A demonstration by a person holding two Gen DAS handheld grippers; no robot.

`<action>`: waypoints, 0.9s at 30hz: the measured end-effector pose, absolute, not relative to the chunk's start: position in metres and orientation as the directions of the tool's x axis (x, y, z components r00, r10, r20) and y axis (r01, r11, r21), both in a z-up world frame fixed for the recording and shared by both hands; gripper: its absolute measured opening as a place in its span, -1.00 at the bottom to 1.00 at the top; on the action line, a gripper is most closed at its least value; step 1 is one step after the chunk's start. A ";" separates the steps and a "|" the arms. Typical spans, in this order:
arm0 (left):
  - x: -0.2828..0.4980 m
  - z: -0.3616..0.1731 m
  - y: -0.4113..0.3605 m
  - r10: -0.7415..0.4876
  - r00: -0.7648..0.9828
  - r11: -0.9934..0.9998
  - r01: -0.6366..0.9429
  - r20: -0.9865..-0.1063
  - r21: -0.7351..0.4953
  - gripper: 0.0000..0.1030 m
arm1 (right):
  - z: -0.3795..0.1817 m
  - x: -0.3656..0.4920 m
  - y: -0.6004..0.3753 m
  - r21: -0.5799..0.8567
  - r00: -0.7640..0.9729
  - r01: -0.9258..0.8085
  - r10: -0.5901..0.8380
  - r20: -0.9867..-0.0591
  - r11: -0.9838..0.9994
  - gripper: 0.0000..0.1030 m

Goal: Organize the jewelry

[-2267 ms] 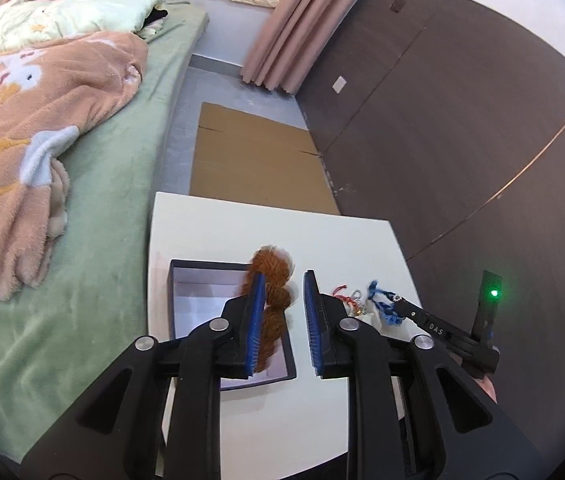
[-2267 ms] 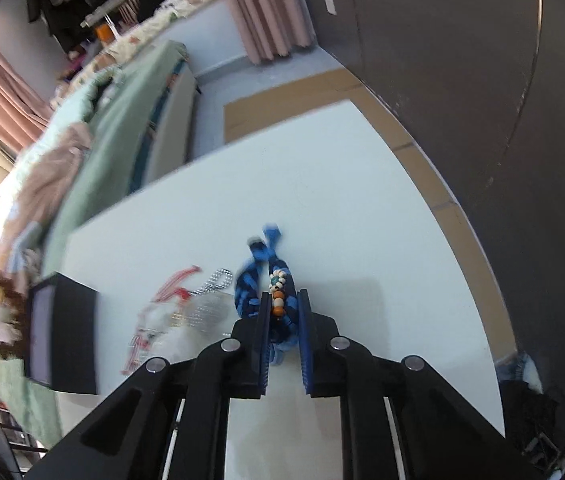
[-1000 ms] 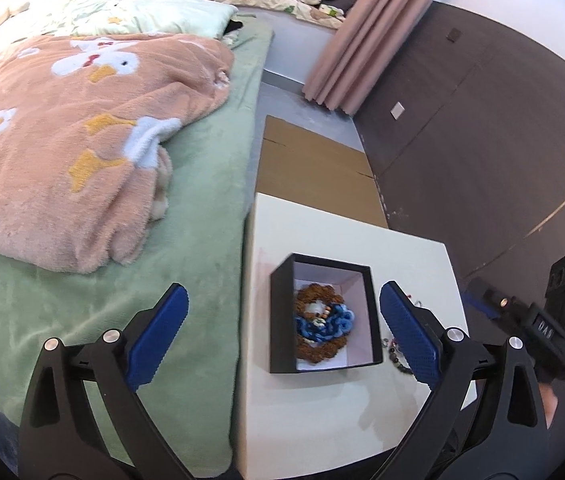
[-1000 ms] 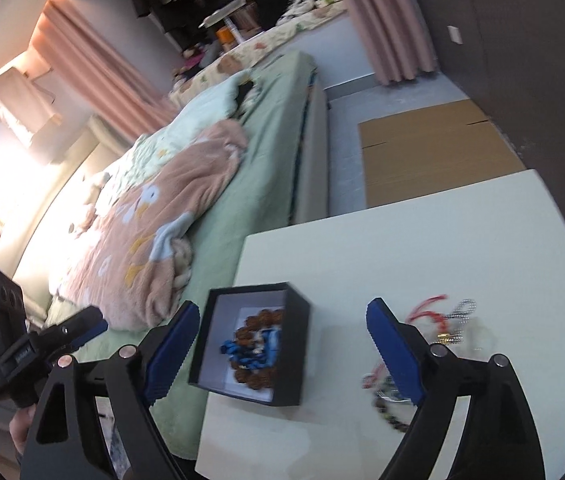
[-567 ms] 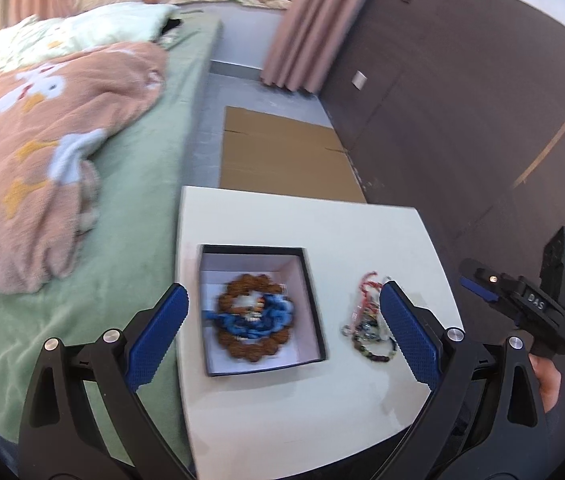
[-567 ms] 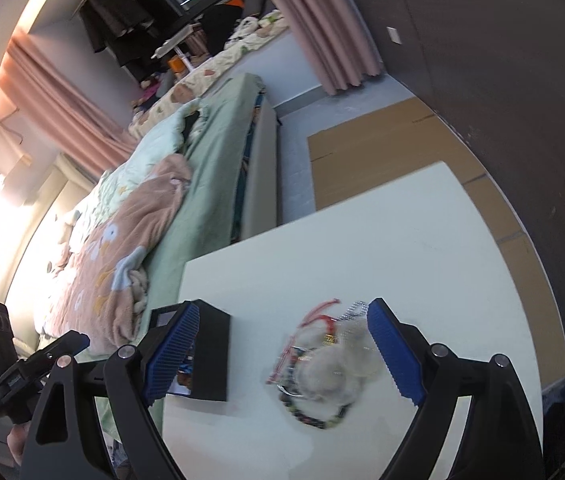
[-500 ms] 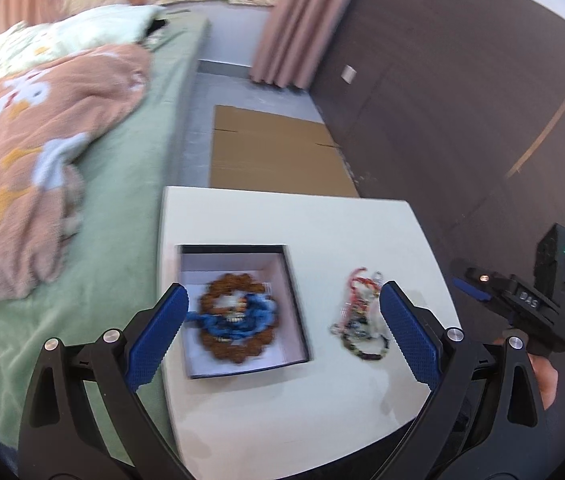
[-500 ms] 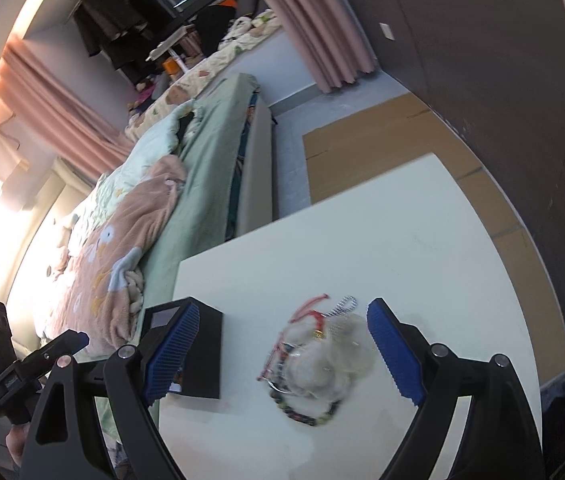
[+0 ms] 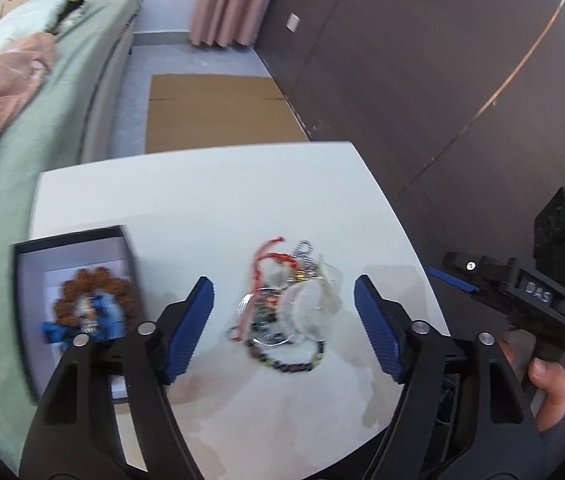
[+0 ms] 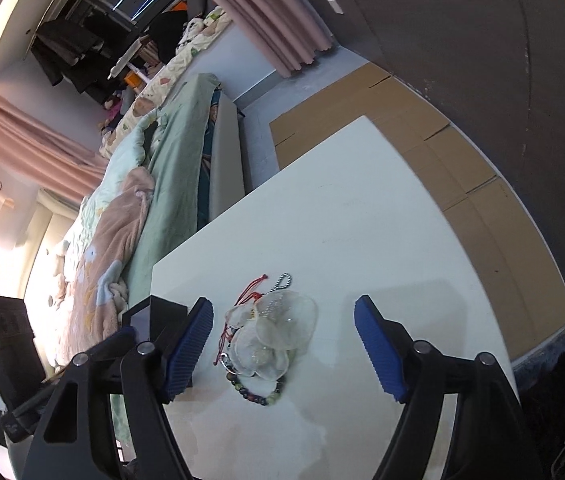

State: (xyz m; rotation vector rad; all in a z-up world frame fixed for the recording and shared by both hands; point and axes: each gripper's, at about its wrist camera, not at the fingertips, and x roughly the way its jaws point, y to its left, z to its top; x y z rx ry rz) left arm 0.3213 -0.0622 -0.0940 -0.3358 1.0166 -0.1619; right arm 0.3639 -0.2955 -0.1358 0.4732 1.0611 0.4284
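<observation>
While both claws are held above the white table, nothing is gripped by either one. The left gripper is spread wide, with its blue pads on either side of the jewelry pile as seen from its own camera. Same deal for the right gripper: jaws wide apart, empty, and the pile is framed between them in its view.

The pile itself is a tangle lying on the tabletop: a red cord, a silvery chain bit, a dark beaded bracelet and a couple of clear plastic pouches on top.

Over to the left of it, a black box is parked near the table edge by the bed. A brown beaded bracelet and a blue braided piece can be made out inside, though that part is blurred. Flattened cardboard is seen on the floor beyond the table.
</observation>
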 end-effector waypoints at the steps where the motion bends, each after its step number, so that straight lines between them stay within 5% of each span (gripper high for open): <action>1: 0.324 -0.096 -0.068 -0.290 0.513 0.938 -0.015 -0.808 -0.346 0.37 | -0.135 0.363 -0.299 0.554 0.433 -0.094 0.535 -0.726 0.827 0.41; 10: 0.344 -0.129 -0.125 -0.255 0.468 0.965 0.068 -0.846 -0.253 0.28 | -0.135 0.365 -0.328 0.570 0.456 -0.025 0.517 -0.725 0.821 0.41; 13: 0.348 -0.142 -0.135 -0.216 0.441 0.976 0.086 -0.871 -0.199 -0.26 | -0.134 0.364 -0.336 0.577 0.470 0.000 0.509 -0.721 0.817 0.41; 15: 0.348 -0.143 -0.133 -0.203 0.442 0.979 0.081 -0.874 -0.187 -0.93 | -0.134 0.362 -0.335 0.573 0.471 -0.002 0.507 -0.722 0.819 0.41; 24: 0.336 -0.104 -0.090 -0.322 0.546 0.941 0.095 -0.773 -0.325 -0.95 | -0.136 0.360 -0.311 0.579 0.447 -0.054 0.539 -0.714 0.813 0.36; 27: 0.329 -0.094 -0.071 -0.339 0.578 0.929 0.082 -0.742 -0.361 -0.95 | -0.137 0.363 -0.296 0.572 0.435 -0.082 0.546 -0.716 0.816 0.19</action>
